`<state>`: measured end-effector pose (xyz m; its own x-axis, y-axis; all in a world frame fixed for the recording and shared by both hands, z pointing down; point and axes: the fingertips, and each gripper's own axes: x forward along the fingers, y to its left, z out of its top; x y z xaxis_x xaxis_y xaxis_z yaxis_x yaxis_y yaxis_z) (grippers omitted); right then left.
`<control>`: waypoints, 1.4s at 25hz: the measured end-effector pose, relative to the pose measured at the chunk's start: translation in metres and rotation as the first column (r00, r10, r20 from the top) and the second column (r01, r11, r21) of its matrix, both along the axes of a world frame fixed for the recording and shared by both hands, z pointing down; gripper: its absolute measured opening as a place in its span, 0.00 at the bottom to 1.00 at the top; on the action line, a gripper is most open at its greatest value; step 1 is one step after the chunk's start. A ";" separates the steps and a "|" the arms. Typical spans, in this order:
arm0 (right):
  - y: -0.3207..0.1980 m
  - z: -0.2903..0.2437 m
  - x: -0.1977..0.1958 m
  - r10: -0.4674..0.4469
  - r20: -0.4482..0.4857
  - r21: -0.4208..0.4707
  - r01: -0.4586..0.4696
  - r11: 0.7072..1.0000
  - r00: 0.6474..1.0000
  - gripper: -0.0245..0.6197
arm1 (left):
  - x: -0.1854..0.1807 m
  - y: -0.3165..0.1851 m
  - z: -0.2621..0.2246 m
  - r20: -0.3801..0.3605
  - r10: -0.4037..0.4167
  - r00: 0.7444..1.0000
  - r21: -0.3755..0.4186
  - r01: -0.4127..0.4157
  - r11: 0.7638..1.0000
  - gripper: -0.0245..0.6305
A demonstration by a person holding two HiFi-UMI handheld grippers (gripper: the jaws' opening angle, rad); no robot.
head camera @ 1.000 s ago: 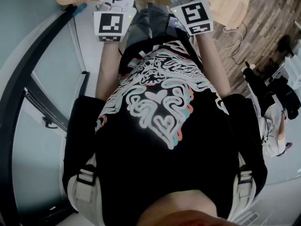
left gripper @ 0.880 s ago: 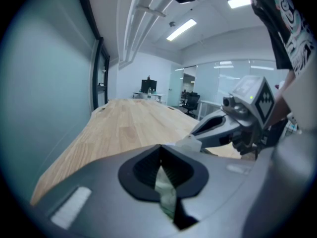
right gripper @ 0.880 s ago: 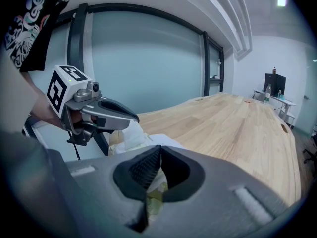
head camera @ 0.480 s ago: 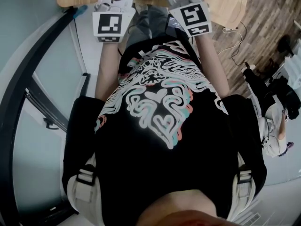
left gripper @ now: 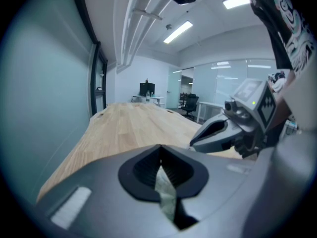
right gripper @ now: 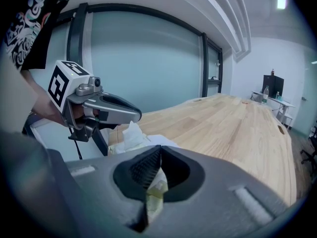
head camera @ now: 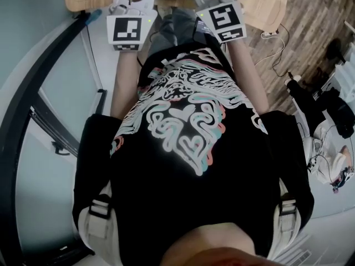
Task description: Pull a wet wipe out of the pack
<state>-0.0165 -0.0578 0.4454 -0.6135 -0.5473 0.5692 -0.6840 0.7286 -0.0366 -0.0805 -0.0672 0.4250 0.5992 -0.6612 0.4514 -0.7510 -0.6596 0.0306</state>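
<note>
Both grippers reach over the near edge of a wooden table (head camera: pixel 266 1), and their jaws are cut off at the top of the head view. My left gripper (left gripper: pixel 159 157) is shut, with a pale crumpled strip of wet wipe (left gripper: pixel 166 195) in the slot between its jaws. In the right gripper view its tip (right gripper: pixel 137 115) sits just over a white wipe tuft (right gripper: pixel 132 132) rising from the pack (right gripper: pixel 156 142). My right gripper (right gripper: pixel 159 157) is shut on a yellowish edge of that pack (right gripper: pixel 154 192), which shows between its jaws.
The long wooden table (right gripper: pixel 237 128) stretches away ahead, with a glass wall (right gripper: pixel 143 58) along one side. Far off are desks and office chairs (left gripper: pixel 190 103). The floor at the right of the head view holds cables and gear (head camera: pixel 327 110).
Both grippers stay almost where they were; their marker cubes have drifted very slightly left in the head view. Neither grip has changed.
</note>
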 end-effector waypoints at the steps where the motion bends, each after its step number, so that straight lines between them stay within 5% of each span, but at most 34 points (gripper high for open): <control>1: 0.000 -0.001 0.000 0.001 -0.001 0.000 -0.001 1.000 1.000 0.04 | 0.000 0.000 -0.001 0.000 0.001 1.000 0.001 -0.001 1.000 0.02; 35: -0.002 -0.002 0.007 0.014 -0.010 0.005 -0.014 1.000 1.000 0.04 | 0.005 -0.004 -0.005 -0.005 0.018 1.000 0.010 -0.018 1.000 0.02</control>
